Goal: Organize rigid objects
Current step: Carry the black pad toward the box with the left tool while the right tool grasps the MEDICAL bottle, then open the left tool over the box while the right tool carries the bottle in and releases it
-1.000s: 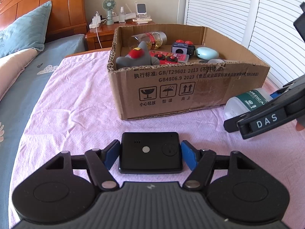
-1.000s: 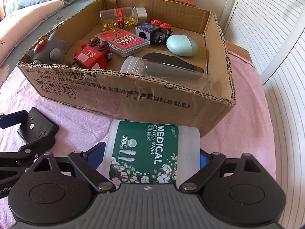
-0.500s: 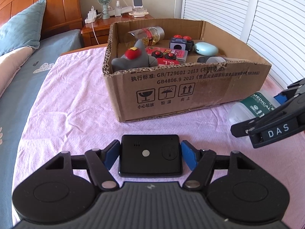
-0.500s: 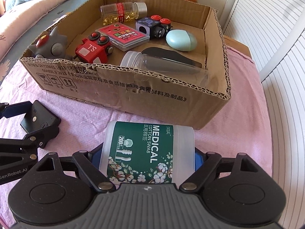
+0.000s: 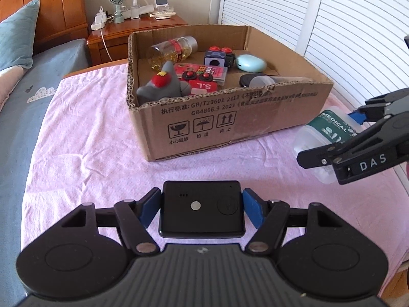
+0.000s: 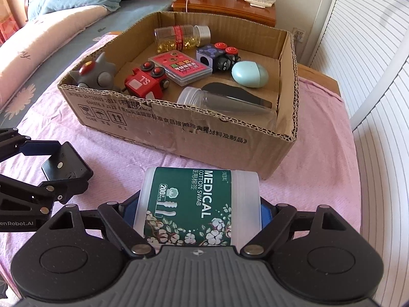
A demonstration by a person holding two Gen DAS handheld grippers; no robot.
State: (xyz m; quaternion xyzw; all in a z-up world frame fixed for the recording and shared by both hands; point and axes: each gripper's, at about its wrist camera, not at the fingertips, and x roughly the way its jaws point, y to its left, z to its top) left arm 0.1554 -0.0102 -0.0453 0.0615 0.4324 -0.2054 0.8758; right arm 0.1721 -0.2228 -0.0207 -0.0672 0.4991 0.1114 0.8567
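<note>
Risk: left gripper (image 5: 202,208) pinching black device (image 5: 202,208) and right gripper (image 6: 196,211) clamping swab jar (image 6: 196,204) could clip cardboard box (image 6: 204,133) rim.

The left wrist view is taken low over the bed (image 5: 84,138), facing the cardboard box (image 5: 230,120) from its front left. The right wrist view is taken nearer, from the front right. The box (image 6: 179,128) is shared by both views.

A pink cloth (image 5: 84,138) covers the bed (image 5: 23,117), with a cardboard box (image 5: 230,122) resting on it.
</note>
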